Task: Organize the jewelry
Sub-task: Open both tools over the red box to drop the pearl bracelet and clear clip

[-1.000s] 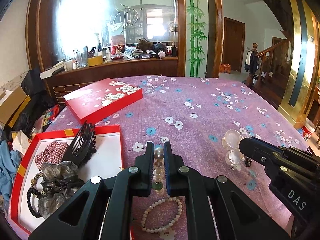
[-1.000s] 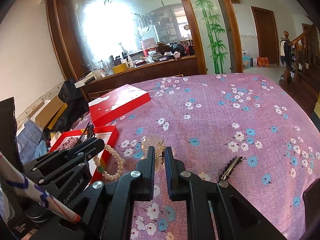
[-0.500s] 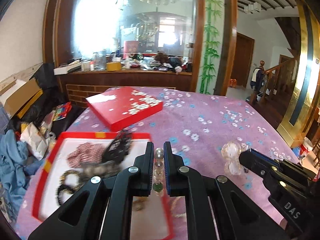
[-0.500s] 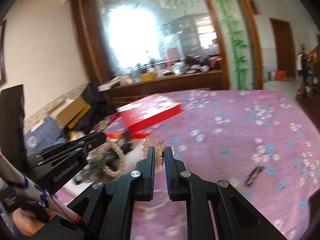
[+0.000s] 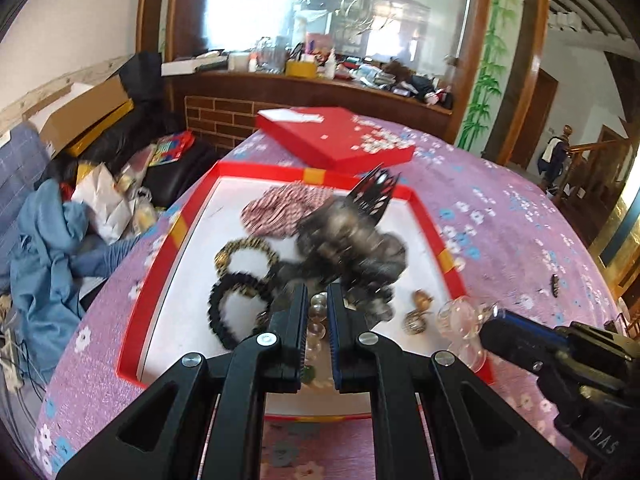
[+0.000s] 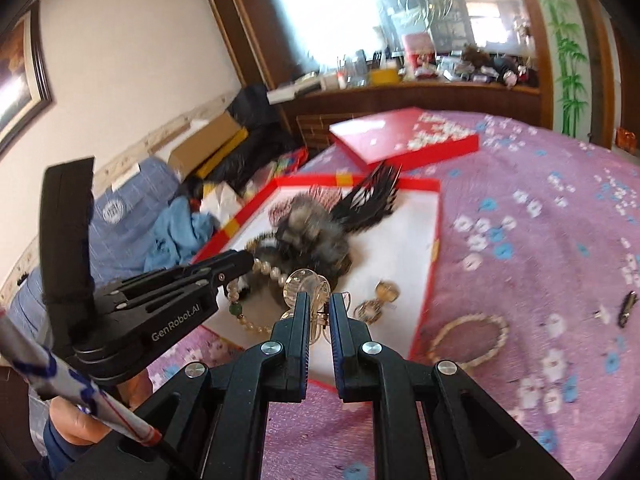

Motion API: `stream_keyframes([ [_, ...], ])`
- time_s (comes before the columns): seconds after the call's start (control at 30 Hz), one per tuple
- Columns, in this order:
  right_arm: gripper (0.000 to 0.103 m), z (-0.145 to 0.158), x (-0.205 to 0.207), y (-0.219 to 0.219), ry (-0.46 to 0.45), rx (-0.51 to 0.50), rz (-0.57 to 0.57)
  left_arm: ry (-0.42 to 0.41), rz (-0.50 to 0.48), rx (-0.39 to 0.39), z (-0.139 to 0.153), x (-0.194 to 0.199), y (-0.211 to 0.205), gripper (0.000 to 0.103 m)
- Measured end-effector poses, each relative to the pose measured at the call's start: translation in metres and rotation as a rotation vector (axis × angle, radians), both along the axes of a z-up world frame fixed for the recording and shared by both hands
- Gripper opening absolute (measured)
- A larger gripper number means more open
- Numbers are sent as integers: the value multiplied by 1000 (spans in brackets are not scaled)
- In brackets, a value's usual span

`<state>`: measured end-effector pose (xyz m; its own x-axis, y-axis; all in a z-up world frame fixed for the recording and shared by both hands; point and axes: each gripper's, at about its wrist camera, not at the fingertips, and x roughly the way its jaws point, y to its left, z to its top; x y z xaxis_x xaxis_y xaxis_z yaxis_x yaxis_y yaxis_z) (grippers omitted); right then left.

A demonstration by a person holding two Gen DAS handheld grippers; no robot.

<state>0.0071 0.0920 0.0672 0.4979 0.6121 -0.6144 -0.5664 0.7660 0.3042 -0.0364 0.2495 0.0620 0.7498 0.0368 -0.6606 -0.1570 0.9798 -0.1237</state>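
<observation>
Compared with a second ago, both grippers are now hanging over the open red tray (image 5: pixel 428 216) rather than over the bare purple floral surface (image 5: pixel 520 216), and the scene is blurring with motion. The left gripper (image 5: pixel 317 320) is reaching forward and tilting down toward the tray's near half, its jaws pinching a pearl bead bracelet (image 5: pixel 314 322) that is dangling between them; in the right wrist view the same strand (image 6: pixel 256 300) is hanging in a loop from the left gripper (image 6: pixel 244 262) at about 9 o'clock of the right one. The right gripper (image 6: pixel 319 312) is pointing toward the tray's near right corner, its jaws closing on a clear plastic hair claw (image 6: pixel 306 286), which is sticking out past the tips; from the left wrist view that claw (image 5: pixel 460 320) is sitting at 3 o'clock, just over the tray's right rim. Inside the tray, scrunchies (image 5: pixel 348 248), a black comb clip (image 5: pixel 376 192) and two small gold pieces (image 5: pixel 418 312) are lying ahead of the jaws. A second bead bracelet (image 6: pixel 468 338) is lying on the surface just outside the tray, and the red lid (image 6: pixel 404 140) is resting beyond it at 12 o'clock.
</observation>
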Motion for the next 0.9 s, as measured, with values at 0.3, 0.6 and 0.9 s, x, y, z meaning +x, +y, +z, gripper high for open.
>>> stream_keyframes([
  [0.3, 11, -34, 14, 13, 71, -46, -7, 37, 51, -22, -24, 7, 15, 9],
  [0.6, 12, -46, 16, 14, 85, -65, -3, 45, 118, -3, -34, 12, 21, 9],
  [0.9, 12, -45, 7, 19, 17, -109, -7, 19, 130, 71, -28, 11, 11, 9],
])
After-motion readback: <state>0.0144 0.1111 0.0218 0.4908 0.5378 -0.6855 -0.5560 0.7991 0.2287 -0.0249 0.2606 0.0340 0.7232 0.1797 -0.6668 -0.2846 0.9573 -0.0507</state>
